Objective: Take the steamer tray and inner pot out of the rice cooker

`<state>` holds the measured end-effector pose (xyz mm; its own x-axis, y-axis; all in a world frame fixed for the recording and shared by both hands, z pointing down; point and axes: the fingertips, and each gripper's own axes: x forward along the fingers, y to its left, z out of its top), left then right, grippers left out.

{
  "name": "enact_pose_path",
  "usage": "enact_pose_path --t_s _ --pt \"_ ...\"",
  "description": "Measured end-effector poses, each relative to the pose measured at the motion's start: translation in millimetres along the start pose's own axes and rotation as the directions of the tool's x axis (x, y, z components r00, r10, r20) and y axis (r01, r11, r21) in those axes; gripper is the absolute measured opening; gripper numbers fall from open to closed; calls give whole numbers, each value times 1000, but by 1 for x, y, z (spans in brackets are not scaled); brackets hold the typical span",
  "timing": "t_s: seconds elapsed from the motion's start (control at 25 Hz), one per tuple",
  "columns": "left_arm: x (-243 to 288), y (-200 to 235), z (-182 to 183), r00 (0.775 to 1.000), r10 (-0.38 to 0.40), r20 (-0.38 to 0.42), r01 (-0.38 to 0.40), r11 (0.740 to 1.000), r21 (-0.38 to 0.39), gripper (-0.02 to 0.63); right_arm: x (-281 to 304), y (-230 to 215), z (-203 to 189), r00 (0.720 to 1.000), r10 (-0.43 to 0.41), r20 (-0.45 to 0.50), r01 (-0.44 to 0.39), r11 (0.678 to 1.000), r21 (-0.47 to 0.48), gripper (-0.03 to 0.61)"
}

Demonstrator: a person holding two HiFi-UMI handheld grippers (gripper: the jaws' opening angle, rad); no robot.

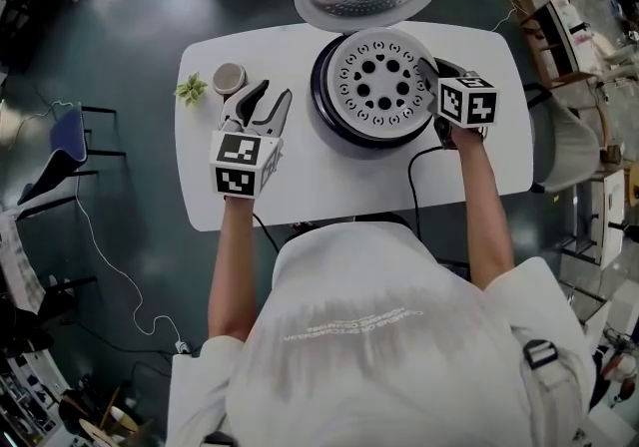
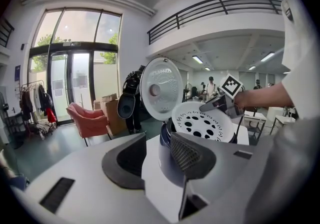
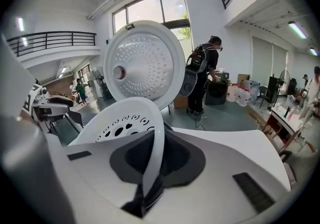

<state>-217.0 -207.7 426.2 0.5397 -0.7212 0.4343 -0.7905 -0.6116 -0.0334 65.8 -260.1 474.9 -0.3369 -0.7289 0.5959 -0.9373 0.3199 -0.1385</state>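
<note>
the left tongs (image 1: 262, 98) are held wide apart and empty over the counter (image 1: 329, 181), just left of the rice cooker (image 1: 321, 101). the steamer tray (image 1: 379, 84) is seen over the cooker's mouth, its right rim clamped between the closed right tongs (image 1: 431, 71), so a lift is called for from that side. the inner pot is hidden beneath.
</note>
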Motion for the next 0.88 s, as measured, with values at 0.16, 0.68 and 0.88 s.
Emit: enact_pose_path --t_s 0.16,0.68,0.88 --pt "-5 1 5 1000 -15 20 15 1000 8 166 -15 -1 4 999 -18 40 15 998 62 44" --pt "9 -25 42 977 -197 86 189 978 86 161 -111 -16 -13 966 -187 180 123 941 315 46" --pt "28 -49 63 961 -251 116 241 966 95 153 -147 -48 -31 943 -271 193 176 898 402 49"
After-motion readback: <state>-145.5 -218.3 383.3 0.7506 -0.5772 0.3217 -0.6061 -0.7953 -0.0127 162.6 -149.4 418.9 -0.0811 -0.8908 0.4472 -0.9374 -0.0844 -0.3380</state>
